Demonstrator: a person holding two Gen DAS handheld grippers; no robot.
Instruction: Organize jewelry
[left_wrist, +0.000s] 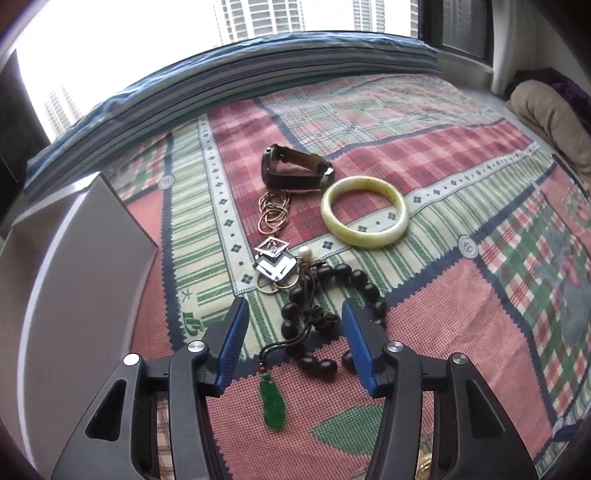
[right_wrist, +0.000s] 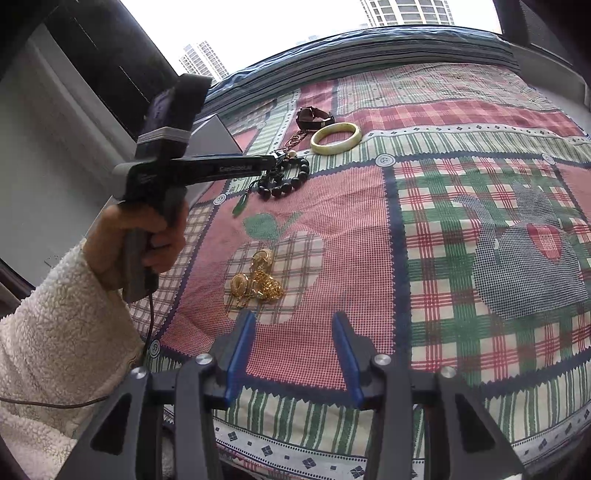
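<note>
On the plaid bedspread (left_wrist: 461, 317) lies a line of jewelry. Farthest is a brown watch (left_wrist: 291, 181), then a pale jade bangle (left_wrist: 365, 238), thin coppery rings (left_wrist: 273, 216) and silver square pendants (left_wrist: 275, 264). My left gripper (left_wrist: 293, 312) stands open astride a black bead bracelet (left_wrist: 360, 277), and its blue pads are not touching the beads. A green jade pendant (left_wrist: 271, 402) on a dark cord lies below them. My right gripper (right_wrist: 293, 321) is open with nothing between its fingers. A pile of gold jewelry (right_wrist: 258, 284) lies just ahead of it, to the left.
A white box (left_wrist: 85, 266) stands at the left, next to the jewelry. In the right wrist view a person's hand (right_wrist: 155, 236) in a fleecy sleeve holds the left gripper over the beads. A rolled beige blanket (left_wrist: 550, 114) lies at the far right, and windows are behind the bed.
</note>
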